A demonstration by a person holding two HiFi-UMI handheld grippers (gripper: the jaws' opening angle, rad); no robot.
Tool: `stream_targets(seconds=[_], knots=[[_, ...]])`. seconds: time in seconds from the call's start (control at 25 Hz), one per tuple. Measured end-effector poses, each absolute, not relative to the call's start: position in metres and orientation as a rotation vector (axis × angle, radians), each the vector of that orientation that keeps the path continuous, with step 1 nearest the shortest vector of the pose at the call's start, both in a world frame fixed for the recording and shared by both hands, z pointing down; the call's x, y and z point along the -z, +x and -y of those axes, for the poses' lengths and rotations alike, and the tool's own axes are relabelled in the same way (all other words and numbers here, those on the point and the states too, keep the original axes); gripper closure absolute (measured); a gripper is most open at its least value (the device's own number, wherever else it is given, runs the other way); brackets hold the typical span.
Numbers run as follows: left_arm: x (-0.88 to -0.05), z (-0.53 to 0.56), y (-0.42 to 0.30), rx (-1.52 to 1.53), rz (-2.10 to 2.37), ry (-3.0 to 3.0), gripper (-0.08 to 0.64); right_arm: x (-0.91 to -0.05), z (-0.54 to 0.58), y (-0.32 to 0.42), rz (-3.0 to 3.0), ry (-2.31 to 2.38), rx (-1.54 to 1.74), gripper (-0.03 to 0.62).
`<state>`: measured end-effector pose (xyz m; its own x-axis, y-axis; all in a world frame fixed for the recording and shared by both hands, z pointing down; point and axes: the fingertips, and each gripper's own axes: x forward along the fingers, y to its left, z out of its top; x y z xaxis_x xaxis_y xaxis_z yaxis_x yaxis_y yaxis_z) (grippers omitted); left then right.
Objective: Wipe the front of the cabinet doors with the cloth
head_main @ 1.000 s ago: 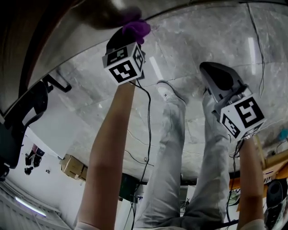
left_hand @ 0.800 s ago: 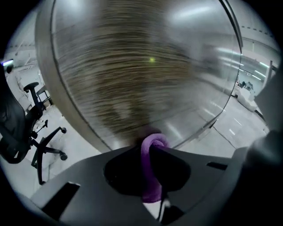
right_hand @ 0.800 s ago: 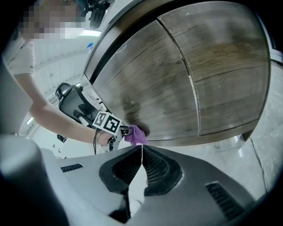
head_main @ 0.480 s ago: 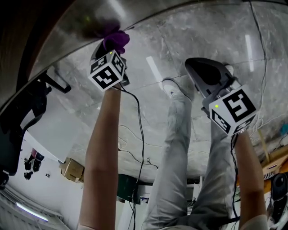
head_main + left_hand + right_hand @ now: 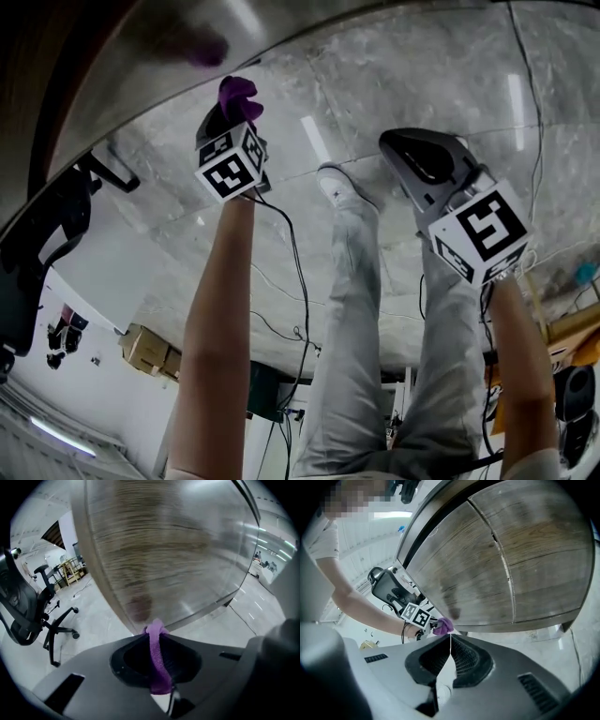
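In the left gripper view, the left hand-held gripper [image 5: 157,637] is sitting at the lower middle of the frame. Its jaws are closing on a purple cloth [image 5: 158,660], which is running as a narrow strip between them and sticking out past the tips. In the right gripper view, the right hand-held gripper [image 5: 450,638] is keeping its jaws together, and nothing is lying between them.

In the head view, the left hand-held gripper [image 5: 228,111] is pointing to the upper left of the frame. The cloth [image 5: 238,93] is coming close to the lower edge of the wooden cabinet doors [image 5: 141,66]; I cannot tell if it is touching the wood. The right hand-held gripper [image 5: 412,150] is hanging well apart at the right, above the grey floor [image 5: 422,66].

Farther back, the cabinet doors [image 5: 487,569] are filling the upper right of the right gripper view. A black office chair [image 5: 23,606] is standing at the left.
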<state>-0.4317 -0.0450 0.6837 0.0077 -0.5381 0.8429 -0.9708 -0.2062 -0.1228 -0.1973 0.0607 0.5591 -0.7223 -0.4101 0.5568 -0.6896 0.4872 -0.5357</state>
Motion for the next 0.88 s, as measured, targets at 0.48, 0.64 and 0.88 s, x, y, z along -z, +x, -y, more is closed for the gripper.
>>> stream_targets(seconds=[0.48,0.64,0.88], knots=[[-0.721,0.072,-0.168,-1.137,1.189,2.089,0.512,-0.584,-0.07,-0.017,2.264,1.2,-1.147,0.563],[-0.727,0.092,-0.12,-1.168,1.124,2.167,0.512,-0.592,-0.08,0.02,2.212,1.356,-1.19,0.563],[-0.743,0.116,-0.122,-1.198,1.149,2.154,0.512,-0.607,-0.102,0.033,2.147,1.499,-1.244,0.563]])
